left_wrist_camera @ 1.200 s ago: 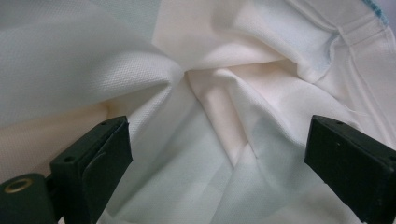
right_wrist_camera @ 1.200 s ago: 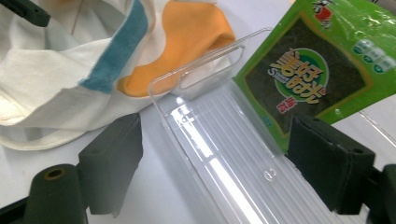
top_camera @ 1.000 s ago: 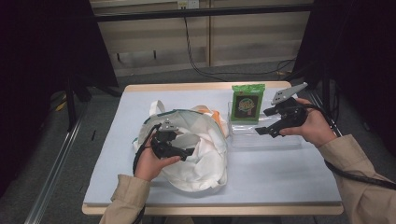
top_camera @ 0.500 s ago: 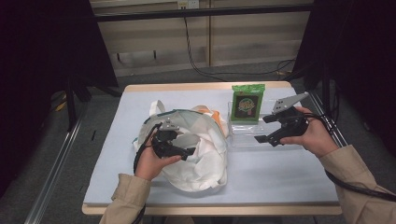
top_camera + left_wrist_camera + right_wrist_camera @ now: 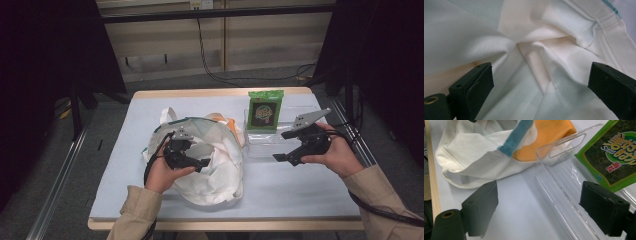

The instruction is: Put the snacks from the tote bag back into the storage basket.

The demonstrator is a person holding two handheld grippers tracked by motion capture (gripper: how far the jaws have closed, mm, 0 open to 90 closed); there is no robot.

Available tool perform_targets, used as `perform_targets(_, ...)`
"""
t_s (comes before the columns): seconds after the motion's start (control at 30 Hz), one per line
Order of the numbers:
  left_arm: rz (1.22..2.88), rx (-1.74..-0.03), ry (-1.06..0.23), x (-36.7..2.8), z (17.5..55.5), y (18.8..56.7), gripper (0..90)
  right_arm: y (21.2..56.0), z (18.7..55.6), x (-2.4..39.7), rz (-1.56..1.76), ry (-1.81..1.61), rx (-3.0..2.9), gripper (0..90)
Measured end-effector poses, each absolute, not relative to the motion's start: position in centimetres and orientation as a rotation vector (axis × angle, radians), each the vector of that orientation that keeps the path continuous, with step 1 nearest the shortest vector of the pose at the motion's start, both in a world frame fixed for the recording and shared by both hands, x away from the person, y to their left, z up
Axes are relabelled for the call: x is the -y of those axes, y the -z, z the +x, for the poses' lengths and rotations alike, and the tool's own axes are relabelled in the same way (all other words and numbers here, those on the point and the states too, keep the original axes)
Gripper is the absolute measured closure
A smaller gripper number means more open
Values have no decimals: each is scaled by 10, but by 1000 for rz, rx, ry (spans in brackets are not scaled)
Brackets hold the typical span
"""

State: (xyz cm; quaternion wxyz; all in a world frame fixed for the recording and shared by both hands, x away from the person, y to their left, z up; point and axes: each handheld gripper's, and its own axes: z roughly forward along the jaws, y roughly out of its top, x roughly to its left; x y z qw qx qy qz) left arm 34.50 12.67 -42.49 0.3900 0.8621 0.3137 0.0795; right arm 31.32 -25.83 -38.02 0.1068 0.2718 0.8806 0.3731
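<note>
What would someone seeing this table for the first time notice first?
Probably the crumpled white cloth bag with orange and blue patches, lying left of centre on the pale blue table under the open left gripper. Next, the bright green snack packet standing in the clear plastic tray at the back right, near the open right gripper.

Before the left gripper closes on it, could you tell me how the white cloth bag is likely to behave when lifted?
The white cloth bag lies crumpled in soft folds, so it will probably sag and drape rather than hold its shape. Its thin woven fabric suggests little weight. The open left gripper would likely pinch one fold, leaving the rest to trail.
</note>
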Motion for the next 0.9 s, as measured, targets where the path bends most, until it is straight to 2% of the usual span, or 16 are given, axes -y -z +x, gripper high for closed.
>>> perform_targets(0.57, 2191, -795, -189, -124, 343, 424, 57, 401, 298, 255, 790, -1135, -2597, 138)
perform_targets(0.9, 2187, -773, -172, -120, 342, 421, 57, 427, 285, 251, 779, -1130, -2633, 119)
